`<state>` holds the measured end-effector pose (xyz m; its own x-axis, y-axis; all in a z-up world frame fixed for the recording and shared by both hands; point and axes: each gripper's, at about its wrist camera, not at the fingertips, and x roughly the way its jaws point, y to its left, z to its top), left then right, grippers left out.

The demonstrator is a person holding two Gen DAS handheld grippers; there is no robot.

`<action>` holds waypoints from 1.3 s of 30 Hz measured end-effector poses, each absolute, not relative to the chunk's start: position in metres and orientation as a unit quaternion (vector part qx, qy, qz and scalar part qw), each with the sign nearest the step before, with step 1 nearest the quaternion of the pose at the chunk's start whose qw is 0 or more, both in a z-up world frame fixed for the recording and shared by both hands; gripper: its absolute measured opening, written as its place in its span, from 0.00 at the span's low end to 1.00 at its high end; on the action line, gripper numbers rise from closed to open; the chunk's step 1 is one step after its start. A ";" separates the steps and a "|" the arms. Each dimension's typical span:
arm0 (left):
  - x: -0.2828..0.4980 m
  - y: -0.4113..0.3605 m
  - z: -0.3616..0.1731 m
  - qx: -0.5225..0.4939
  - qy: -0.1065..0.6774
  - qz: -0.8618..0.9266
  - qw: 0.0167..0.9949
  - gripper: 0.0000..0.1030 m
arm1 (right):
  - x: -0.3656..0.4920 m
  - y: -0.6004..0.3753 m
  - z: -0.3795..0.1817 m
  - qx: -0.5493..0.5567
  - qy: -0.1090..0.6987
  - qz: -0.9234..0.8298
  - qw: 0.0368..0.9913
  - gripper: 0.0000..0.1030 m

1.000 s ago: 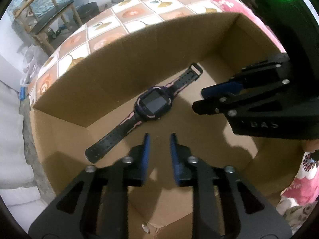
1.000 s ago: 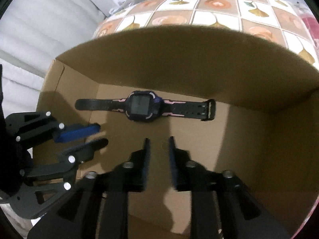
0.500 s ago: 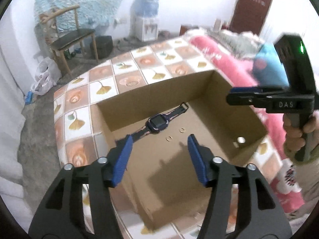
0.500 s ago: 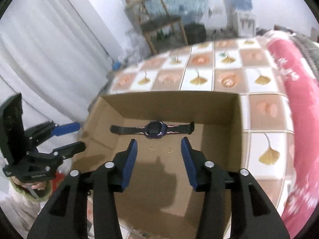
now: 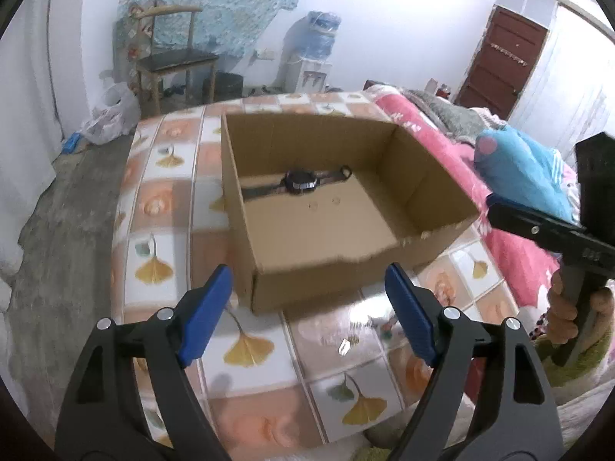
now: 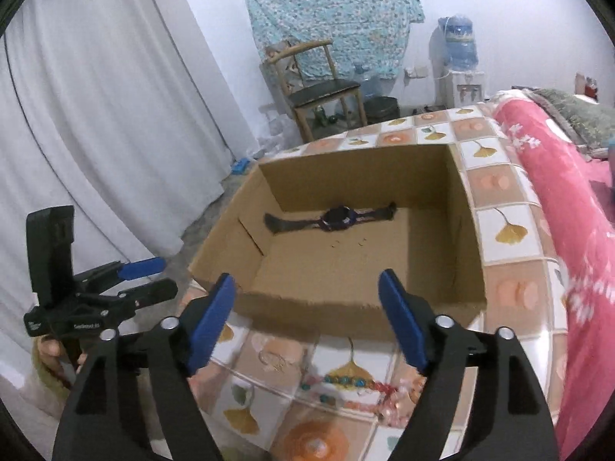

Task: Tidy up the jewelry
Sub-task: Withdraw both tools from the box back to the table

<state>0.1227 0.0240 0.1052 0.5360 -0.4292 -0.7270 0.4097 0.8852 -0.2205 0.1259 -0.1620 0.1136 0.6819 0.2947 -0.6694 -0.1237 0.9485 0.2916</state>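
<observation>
An open cardboard box point(image 5: 338, 269) point(image 6: 353, 307) stands on the tiled table. Inside it lies a black and purple watch point(image 5: 298, 182) point(image 6: 338, 217) along the far wall, with two small rings point(image 5: 324, 203) point(image 6: 348, 242) in front of it. A beaded bracelet point(image 6: 353, 388) and a thin chain point(image 6: 275, 359) lie on the table in front of the box; small pieces point(image 5: 346, 344) also show there in the left wrist view. My left gripper point(image 5: 307, 311) is open and empty above the table's front. My right gripper point(image 6: 307, 319) is open and empty, also in front of the box.
The table point(image 5: 153, 269) has a ginkgo-leaf tile cloth. A pink bedspread point(image 6: 569, 192) lies to the right with a blue plush toy point(image 5: 519, 169). A wooden chair point(image 6: 319, 88) and a water dispenser point(image 6: 457, 65) stand at the back wall. White curtains point(image 6: 96, 115) hang at left.
Both grippers have risen out of the box and pulled back to the table's front. Both have opened wide. Two small rings now lie on the box floor near the watch.
</observation>
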 end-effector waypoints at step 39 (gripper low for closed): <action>0.074 -0.012 0.009 0.073 0.454 -0.250 0.852 0.38 | 0.087 -0.113 0.005 0.071 0.501 0.167 0.846 0.51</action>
